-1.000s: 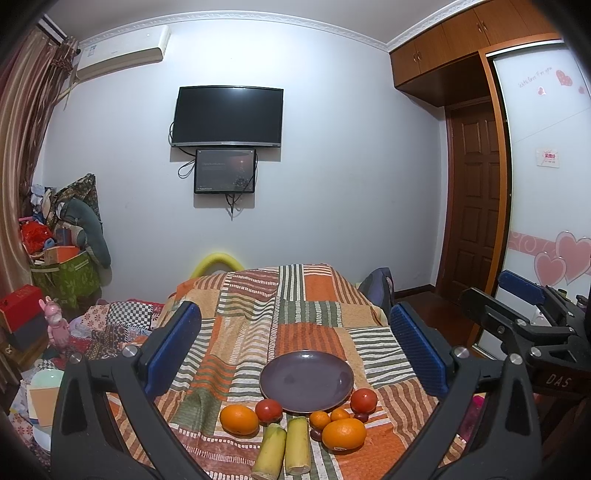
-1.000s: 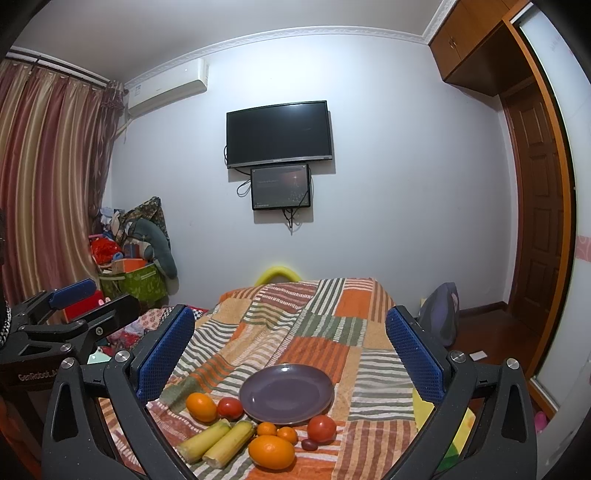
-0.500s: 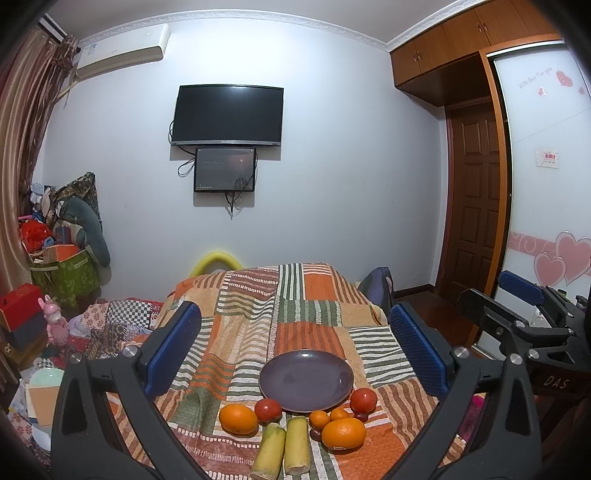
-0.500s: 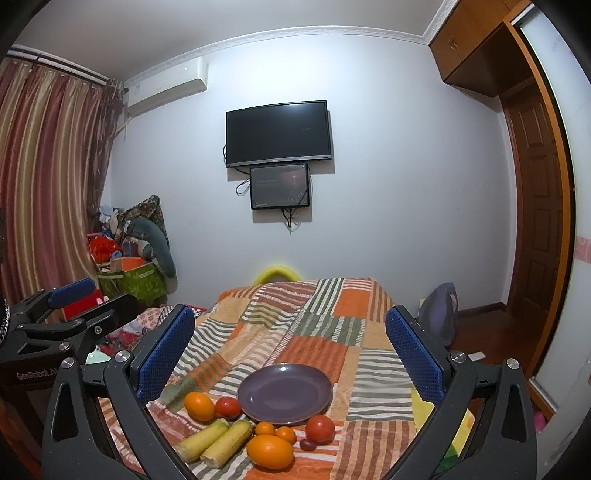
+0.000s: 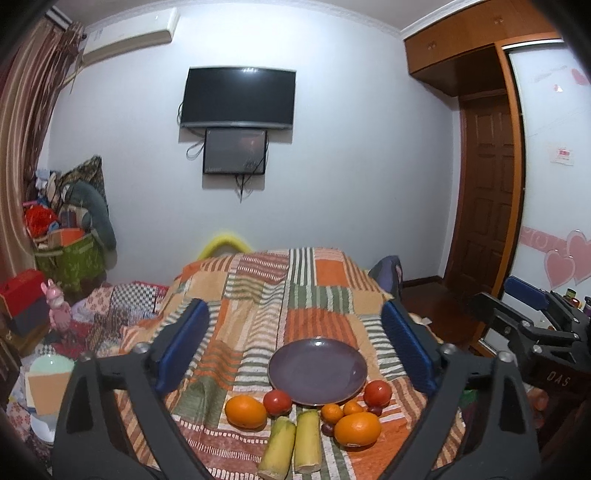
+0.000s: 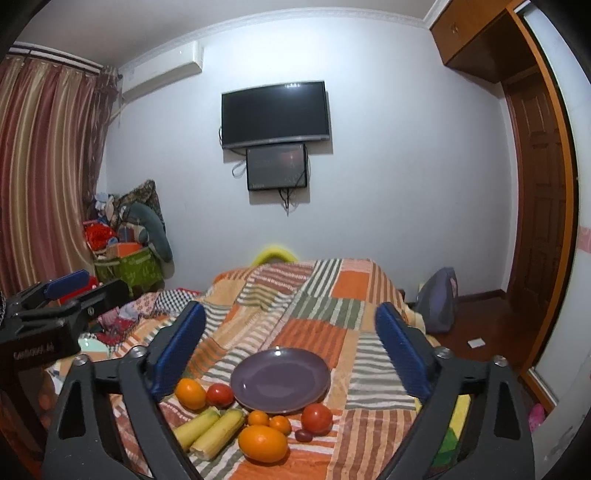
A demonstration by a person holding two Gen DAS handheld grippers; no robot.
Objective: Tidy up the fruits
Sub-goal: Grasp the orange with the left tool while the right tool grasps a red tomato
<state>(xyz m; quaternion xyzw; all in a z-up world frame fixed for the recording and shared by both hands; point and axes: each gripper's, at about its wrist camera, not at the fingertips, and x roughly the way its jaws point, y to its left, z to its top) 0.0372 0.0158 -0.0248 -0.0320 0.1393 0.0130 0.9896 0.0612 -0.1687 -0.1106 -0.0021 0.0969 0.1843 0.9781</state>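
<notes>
Left wrist view: left tool [image 5: 293, 349] released, jaws just narrowed slightly, nothing gripped. Purple plate [image 5: 317, 371] empty on patchwork bedspread [image 5: 258, 295]; oranges [image 5: 245, 411], tomatoes [image 5: 277, 401], two corn pieces [image 5: 291, 446] just before it.

Right wrist view: right tool [image 6: 290, 349] likewise released, closing a little, empty. Same plate [image 6: 280, 380], fruit [image 6: 262, 443] clustered along near rim.

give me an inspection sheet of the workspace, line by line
Surface: patchwork blanket, lying unevenly.
Job's things: purple plate, bare; beside its near rim two oranges, two tomatoes, two tangerines, two corn pieces and two small dark fruits.
Clutter: nothing seen on the blanket.
Grippers: left gripper and right gripper open, jaws just closing a little, nothing between them.
Cables: wires under the small screen.
Surroundings: TV, air conditioner, curtain, door, heaped bags.
</notes>
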